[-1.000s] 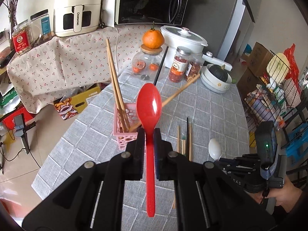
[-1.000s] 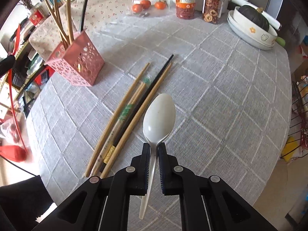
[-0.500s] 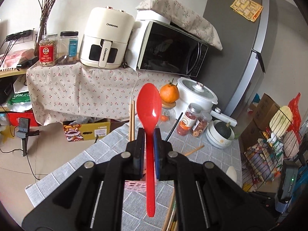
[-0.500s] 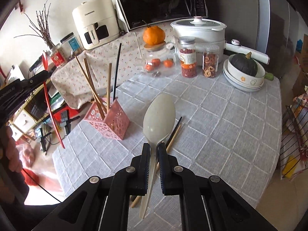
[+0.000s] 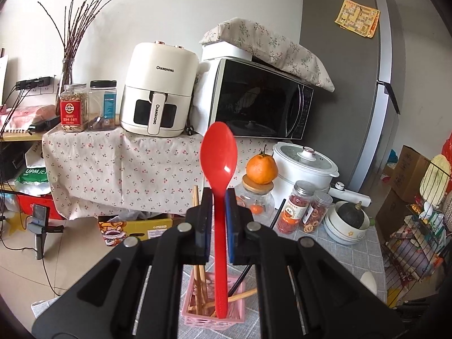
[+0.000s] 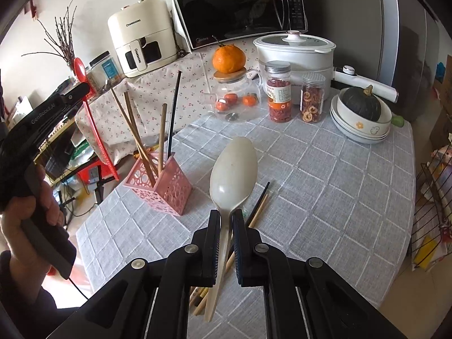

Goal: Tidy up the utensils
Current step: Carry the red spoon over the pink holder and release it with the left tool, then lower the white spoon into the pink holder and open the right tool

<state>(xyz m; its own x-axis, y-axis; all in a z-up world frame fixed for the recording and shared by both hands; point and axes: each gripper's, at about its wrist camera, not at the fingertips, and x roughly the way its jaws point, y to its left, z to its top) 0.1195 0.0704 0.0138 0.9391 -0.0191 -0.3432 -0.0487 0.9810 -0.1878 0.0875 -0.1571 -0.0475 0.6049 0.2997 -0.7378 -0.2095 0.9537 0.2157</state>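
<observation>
My left gripper (image 5: 217, 197) is shut on a red spoon (image 5: 219, 155), held upright, bowl up, its handle end right above the pink holder (image 5: 195, 317). The holder (image 6: 169, 186) has several wooden chopsticks (image 6: 132, 130) and one black chopstick (image 6: 173, 113) in it. The right wrist view shows the red spoon (image 6: 80, 69) to the left of the holder. My right gripper (image 6: 226, 220) is shut on a white spoon (image 6: 234, 172), lifted above the table. More chopsticks (image 6: 258, 207) lie on the grey checked cloth below it.
At the table's far side stand a glass jar (image 6: 231, 99) with an orange on its lid, two spice jars (image 6: 278, 93), a white cooker (image 6: 296, 48) and stacked bowls (image 6: 358, 124) holding a dark squash. A wire rack (image 6: 432, 197) stands off the table's right edge.
Both grippers have lifted and tilted up. The left one has carried the red spoon from in front of the holder to right above it. The right one raised the white spoon off the table.
</observation>
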